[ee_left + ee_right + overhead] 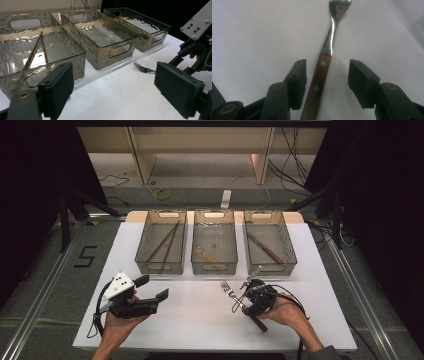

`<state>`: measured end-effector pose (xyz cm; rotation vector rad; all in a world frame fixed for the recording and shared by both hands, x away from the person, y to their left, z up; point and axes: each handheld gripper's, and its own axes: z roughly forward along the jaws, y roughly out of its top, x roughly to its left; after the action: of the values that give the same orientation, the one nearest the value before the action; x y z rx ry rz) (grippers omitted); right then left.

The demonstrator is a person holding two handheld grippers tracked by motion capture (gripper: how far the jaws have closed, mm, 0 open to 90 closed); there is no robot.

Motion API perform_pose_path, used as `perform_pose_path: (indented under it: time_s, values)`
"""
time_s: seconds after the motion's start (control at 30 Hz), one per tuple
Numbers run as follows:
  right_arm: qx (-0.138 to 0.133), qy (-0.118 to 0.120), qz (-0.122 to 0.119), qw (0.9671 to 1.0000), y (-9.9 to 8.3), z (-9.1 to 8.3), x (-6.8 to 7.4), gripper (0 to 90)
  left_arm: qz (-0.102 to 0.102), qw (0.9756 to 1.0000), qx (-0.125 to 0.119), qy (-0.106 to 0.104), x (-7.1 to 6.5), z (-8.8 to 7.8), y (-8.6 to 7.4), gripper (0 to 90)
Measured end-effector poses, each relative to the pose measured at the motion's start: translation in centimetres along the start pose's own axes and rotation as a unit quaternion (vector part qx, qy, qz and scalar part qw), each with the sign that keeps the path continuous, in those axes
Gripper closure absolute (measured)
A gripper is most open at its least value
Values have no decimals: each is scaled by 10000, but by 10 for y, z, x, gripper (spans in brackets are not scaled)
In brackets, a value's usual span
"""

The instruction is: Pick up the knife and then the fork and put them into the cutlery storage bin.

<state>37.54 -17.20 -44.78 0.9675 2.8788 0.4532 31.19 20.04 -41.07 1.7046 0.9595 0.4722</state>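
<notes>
Overhead light, white table (200,320) bright, surroundings dark. Soft shadows under bins (161,249). Glare ripples on bin walls in left gripper view. Right gripper view soft, fork (329,42) tip blurred, corners dim.

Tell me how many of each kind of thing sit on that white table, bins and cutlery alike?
Clear bins: 3 (left, middle, right)
Chopsticks: 2, a pair in the left bin
Forks: 2, one in the middle bin, one on the table between the right tool's open jaws
Knives: 1 in the right bin
Total: 8
</notes>
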Motion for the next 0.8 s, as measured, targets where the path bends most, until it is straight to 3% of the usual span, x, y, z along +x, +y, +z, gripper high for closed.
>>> perform_pose_path:
  time_s: [0.8]
  values:
    - [250,12,-109,9996,1,10,3,598,4,10000,-15,-16,-1,0,0,156]
